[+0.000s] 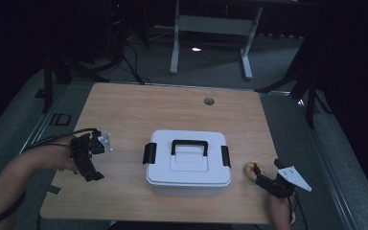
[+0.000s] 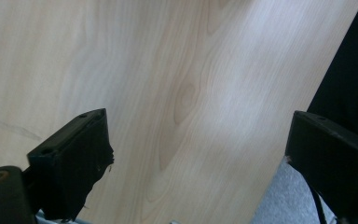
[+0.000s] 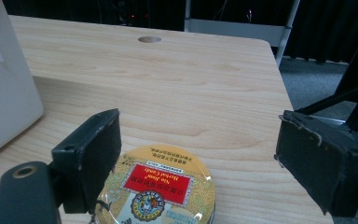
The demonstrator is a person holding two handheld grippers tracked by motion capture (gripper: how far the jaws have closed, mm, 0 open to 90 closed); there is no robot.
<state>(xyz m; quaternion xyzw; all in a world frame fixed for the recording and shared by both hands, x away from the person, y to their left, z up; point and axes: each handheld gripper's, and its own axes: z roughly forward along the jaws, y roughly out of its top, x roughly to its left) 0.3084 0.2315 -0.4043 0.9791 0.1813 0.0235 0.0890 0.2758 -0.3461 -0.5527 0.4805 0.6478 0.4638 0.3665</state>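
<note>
From the high view, a white box (image 1: 188, 163) with a black handle and black side latches sits closed at the middle of the wooden bench (image 1: 172, 108). To its left, well apart, the left gripper (image 1: 90, 165) is held over the bench. Just beside the box's right side lies a round gold tin (image 1: 253, 169), with the right gripper (image 1: 263, 178) at it. Along the left gripper view, the left gripper (image 2: 196, 149) stands wide open over bare wood, holding nothing. Along the right gripper view, the right gripper (image 3: 198, 158) is spread wide with the tin (image 3: 161, 191), red label up, flat on the bench between its jaws, ungrasped; the box (image 3: 4, 88) stands at left.
</note>
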